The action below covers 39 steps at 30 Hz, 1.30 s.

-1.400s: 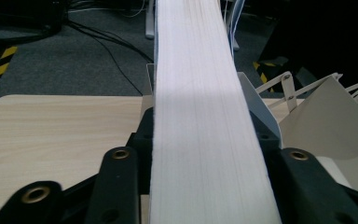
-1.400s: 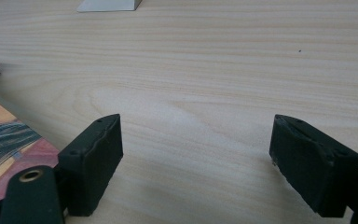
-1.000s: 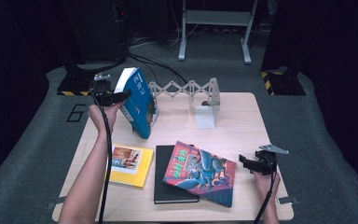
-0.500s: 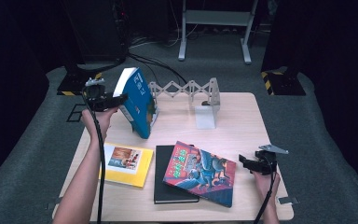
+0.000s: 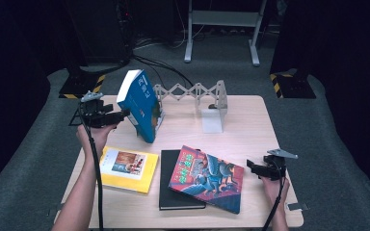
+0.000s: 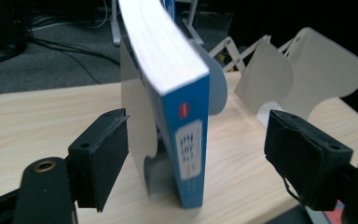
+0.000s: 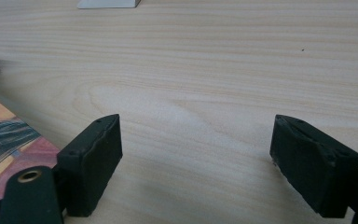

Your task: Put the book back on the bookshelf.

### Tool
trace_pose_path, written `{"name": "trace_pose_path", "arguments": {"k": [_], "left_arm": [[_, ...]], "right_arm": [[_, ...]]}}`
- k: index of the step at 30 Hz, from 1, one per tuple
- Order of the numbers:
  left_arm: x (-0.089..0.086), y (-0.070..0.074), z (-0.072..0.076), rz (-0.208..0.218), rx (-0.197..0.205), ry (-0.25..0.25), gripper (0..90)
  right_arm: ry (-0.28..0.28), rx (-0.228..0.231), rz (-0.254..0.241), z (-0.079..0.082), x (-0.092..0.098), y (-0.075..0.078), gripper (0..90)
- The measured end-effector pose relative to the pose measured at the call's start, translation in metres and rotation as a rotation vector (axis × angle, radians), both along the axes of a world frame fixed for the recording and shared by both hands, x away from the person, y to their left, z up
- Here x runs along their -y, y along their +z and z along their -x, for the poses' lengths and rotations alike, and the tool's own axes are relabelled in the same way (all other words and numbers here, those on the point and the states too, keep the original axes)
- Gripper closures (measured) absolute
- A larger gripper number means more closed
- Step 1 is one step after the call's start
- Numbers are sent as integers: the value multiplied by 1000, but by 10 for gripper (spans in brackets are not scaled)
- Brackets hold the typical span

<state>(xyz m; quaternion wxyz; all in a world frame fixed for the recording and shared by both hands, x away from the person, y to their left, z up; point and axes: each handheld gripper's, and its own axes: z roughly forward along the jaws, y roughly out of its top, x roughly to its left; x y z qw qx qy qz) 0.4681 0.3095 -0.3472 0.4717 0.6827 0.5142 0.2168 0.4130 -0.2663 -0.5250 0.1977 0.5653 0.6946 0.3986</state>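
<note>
A thick blue book (image 5: pixel 139 103) stands tilted at the left end of the grey folding rack (image 5: pixel 192 91), its spine (image 6: pixel 186 135) toward my left gripper. My left gripper (image 5: pixel 120 116) is just left of the book. Its jaws have just been opening, and both pads (image 6: pixel 105 154) are off the book, which stands a little ahead of the gap. In the left gripper view the gripper (image 6: pixel 198 140) faces the spine, with the rack's plates (image 6: pixel 326 70) behind. My right gripper (image 5: pixel 250 167) rests open at the table's right front edge, with bare wood between its jaws (image 7: pixel 198 154).
A red illustrated book (image 5: pixel 207 178) lies partly over a black book (image 5: pixel 173 199) at the front middle, and its corner (image 7: pixel 4 140) is near my right gripper. A yellow book (image 5: pixel 125 168) lies at the front left. A white block (image 5: pixel 211 120) stands by the rack's right end.
My left gripper has drawn back to the left, away from the blue book, and its jaws have widened. The book stays leaning in the rack. The right gripper has not moved.
</note>
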Motion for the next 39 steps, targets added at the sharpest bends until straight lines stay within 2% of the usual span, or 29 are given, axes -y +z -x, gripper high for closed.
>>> {"name": "trace_pose_path", "arguments": {"k": [3, 5, 14, 20, 26, 28, 29, 31, 39], "left_arm": [[-4, -7, 7, 0, -10, -2, 185], [-7, -13, 13, -3, -32, -2, 146], [-19, -54, 30, -12, -115, -8, 47], [-27, -77, 40, -9, -150, 8, 1], [-35, -98, 53, 0, -175, 43, 0], [-38, -104, 56, 17, -188, 53, 0], [-40, -107, 57, 11, -193, 55, 0], [-41, -113, 61, 30, -196, 72, 0], [-50, -128, 78, 5, -217, 97, 0]], "right_arm": [[6, 4, 4, -1, 0, 0, 161], [6, 2, 5, -1, 0, 0, 161], [10, -2, 3, -1, 0, 0, 157], [14, -5, 4, -1, 0, -1, 157], [16, -9, 5, -1, -1, -1, 157], [15, -9, 6, -1, -1, -1, 156], [17, -12, 7, -1, -1, 0, 156], [14, -16, 6, -1, -1, 0, 156], [21, -16, 9, -1, -2, -1, 156]]}}
